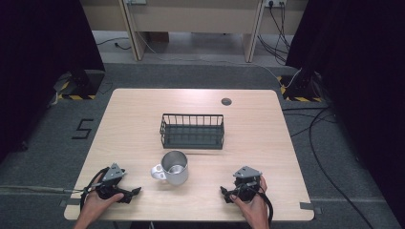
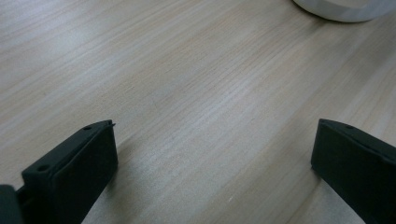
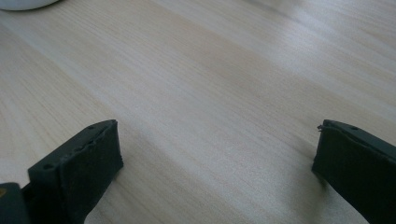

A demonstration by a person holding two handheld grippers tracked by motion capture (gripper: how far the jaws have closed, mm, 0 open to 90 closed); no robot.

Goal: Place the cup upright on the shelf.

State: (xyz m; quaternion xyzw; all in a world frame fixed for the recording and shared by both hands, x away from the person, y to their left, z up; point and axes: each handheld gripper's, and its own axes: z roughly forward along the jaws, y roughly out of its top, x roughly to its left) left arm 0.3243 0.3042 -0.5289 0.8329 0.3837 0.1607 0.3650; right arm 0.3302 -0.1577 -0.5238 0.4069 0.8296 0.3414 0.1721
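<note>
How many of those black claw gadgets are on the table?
2. The left gripper rests at the table's near left corner in one hand, the right gripper at the near right in the other. The metal mug stands between them.

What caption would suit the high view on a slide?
Two hand-held grippers, left and right, rest open beside a metal mug before a wire basket.

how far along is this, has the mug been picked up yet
Nothing looks done: the metal mug stands on the table before the empty wire basket. Left gripper and right gripper rest open beside it. Grasping and moving the mug remain.
</note>
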